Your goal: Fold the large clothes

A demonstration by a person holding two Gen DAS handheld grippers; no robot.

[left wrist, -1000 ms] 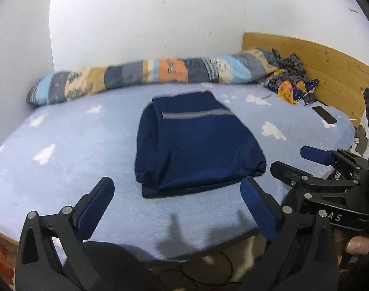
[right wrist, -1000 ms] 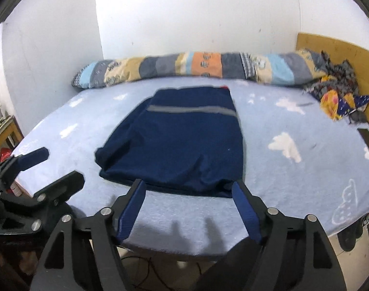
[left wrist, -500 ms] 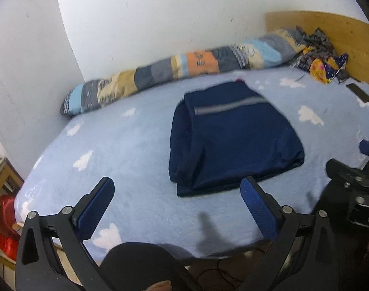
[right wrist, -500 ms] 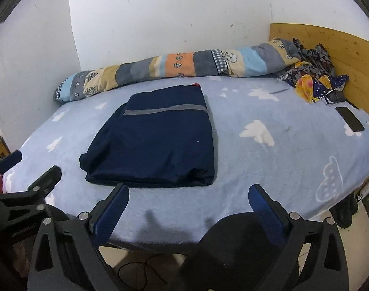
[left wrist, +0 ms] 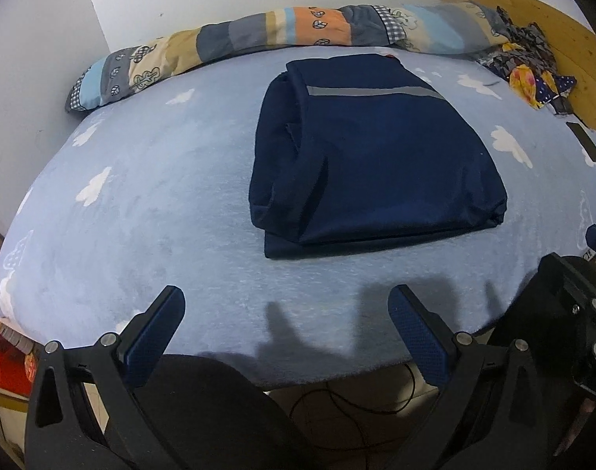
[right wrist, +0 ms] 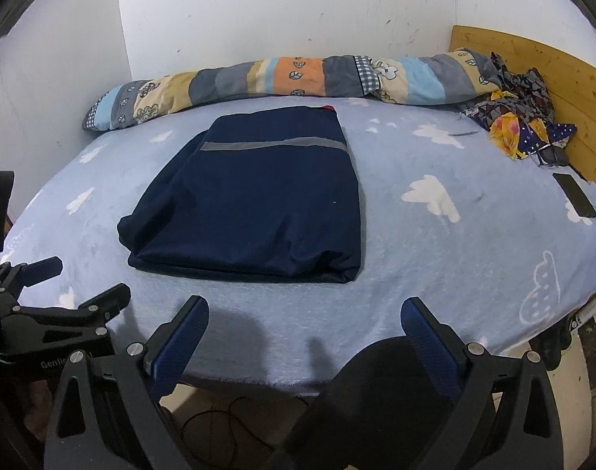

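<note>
While the folded navy garment (right wrist: 251, 203) is lying flat on the middle of the bed (right wrist: 435, 274), just near of the patchwork bolster (right wrist: 282, 78) along the far wall, both tools are hovering over the near edge. With jaws that have just been opening, the right hand-held gripper (right wrist: 302, 333) is standing wide and holding nothing. Likewise the left hand-held gripper (left wrist: 286, 329) is gaping wide, empty, well apart from the garment.
</note>
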